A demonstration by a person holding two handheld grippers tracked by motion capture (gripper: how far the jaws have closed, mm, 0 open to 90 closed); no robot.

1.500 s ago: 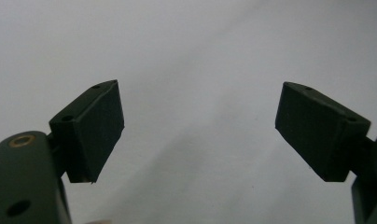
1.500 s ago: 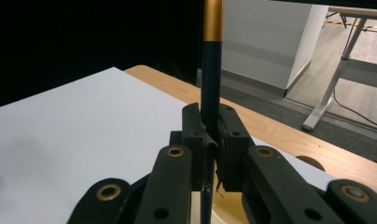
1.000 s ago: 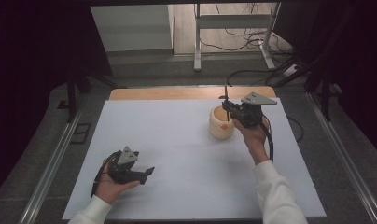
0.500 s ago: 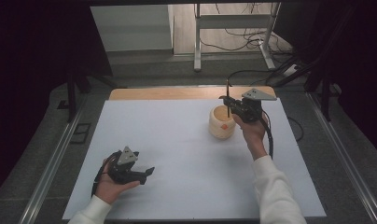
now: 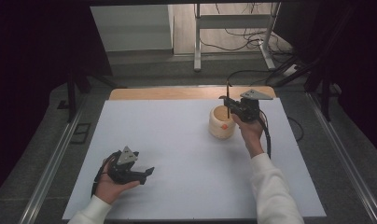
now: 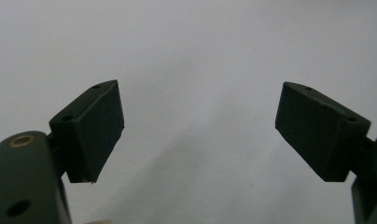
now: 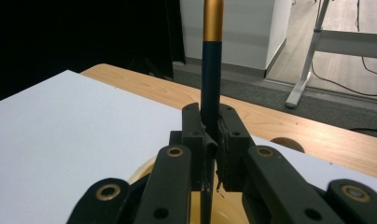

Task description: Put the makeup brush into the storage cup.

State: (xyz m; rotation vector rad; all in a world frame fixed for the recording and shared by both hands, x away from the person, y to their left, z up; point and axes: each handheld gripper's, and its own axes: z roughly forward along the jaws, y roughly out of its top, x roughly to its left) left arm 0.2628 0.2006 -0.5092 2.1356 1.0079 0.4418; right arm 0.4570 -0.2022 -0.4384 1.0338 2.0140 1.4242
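Right gripper (image 7: 210, 154) fingers clamp pencil (image 7: 211, 60) upright over wooden cup (image 5: 221, 122), not dropped in yet; left gripper (image 6: 198, 130) fingers wide, idle on tabletop (image 5: 177, 135)

Left gripper (image 5: 147, 173) rests with jaws apart; right gripper (image 5: 226, 100), raised, is clamped.

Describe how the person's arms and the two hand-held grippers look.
Both arms wear white sleeves. The left hand-held gripper and the right hand-held gripper are black, each topped by a grey three-cornered plate. Brass-ringed holes mark the linkages, the pads are blocky, and a black cable trails away.
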